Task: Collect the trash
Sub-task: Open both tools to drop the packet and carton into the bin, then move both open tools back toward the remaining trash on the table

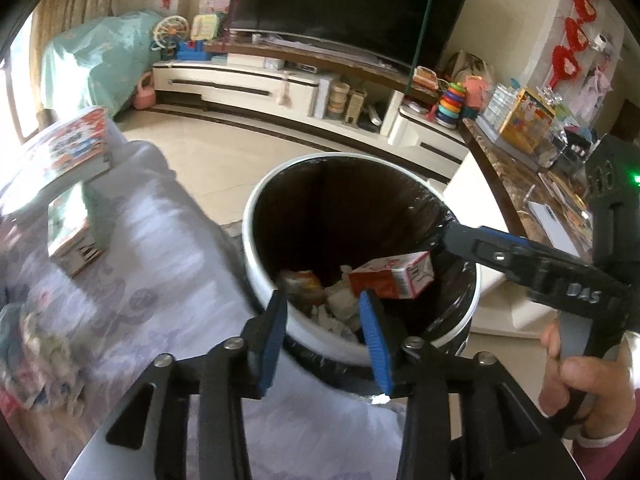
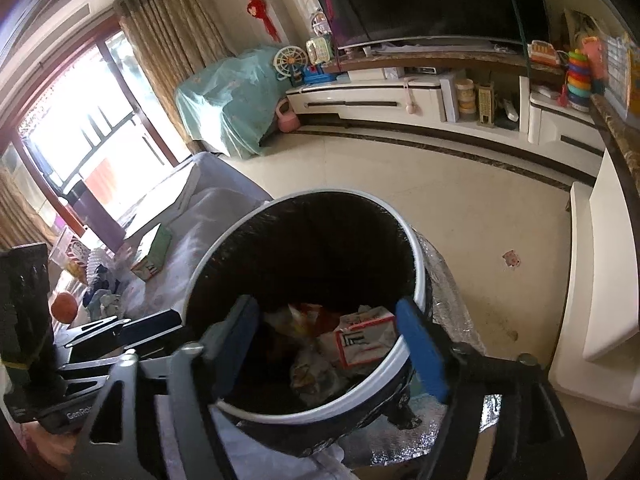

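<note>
"DAS" is readable on the right gripper [image 1: 452,236] in the left view; "GenRob" on the left gripper [image 1: 324,340] in the right view. Both jaws apart, empty, over the trash bin [image 1: 260,280]. Red-white carton [image 1: 394,276] lies inside.

- The left wrist view looks steeply down from close above the bin [image 1: 360,248], its rim filling the centre, the TV [image 1: 348,0] at 12 o'clock.
- The right wrist view looks down likewise, bin [image 2: 304,300] central, window [image 2: 76,128] at 9 o'clock.
- Both share bin, TV, floor.
</note>
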`<state>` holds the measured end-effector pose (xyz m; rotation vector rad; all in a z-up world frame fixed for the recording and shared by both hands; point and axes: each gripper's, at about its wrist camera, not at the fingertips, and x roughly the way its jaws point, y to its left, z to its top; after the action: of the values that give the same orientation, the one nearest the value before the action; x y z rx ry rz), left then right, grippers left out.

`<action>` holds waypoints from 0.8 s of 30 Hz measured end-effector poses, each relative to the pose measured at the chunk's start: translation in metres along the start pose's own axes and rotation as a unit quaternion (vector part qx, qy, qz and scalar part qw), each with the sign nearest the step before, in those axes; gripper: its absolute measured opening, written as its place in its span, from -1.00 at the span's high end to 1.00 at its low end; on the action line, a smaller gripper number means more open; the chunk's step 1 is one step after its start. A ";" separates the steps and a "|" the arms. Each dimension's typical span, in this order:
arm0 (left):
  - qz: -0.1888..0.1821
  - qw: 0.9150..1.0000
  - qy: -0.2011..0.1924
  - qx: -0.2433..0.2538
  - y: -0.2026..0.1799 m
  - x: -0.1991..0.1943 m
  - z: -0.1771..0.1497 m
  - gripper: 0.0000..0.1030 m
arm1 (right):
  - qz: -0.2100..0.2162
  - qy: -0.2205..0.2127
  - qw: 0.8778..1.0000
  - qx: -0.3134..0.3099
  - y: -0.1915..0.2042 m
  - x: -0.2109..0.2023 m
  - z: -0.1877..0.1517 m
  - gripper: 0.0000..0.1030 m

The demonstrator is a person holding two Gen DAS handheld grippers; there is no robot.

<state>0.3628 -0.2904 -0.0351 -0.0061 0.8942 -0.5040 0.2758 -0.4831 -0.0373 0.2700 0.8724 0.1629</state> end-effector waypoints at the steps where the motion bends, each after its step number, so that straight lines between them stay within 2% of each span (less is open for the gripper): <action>1: 0.005 1.000 -0.007 -0.002 0.001 -0.006 -0.006 0.07 | 0.002 -0.001 1.000 0.002 0.001 -0.001 -0.001 -0.78; 5: 0.014 1.000 -0.025 -0.004 0.004 -0.026 -0.031 0.02 | 0.016 -0.012 1.000 0.012 0.008 -0.010 -0.007 -0.77; 8: 0.015 0.999 -0.035 -0.020 0.012 -0.044 -0.052 -0.05 | 0.026 -0.023 0.999 0.012 0.020 -0.018 -0.015 -0.77; 14: 0.021 0.997 -0.046 -0.059 0.032 -0.074 -0.087 -0.06 | 0.050 -0.046 0.998 0.001 0.048 -0.031 -0.031 -0.79; 24: 0.045 0.991 -0.052 -0.113 0.064 -0.121 -0.136 -0.06 | 0.091 -0.036 0.995 -0.013 0.095 -0.025 -0.056 -0.83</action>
<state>0.2258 -0.1554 -0.0452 -0.1964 0.8407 -0.3143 0.2137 -0.3894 -0.0254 0.3294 0.7739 0.3318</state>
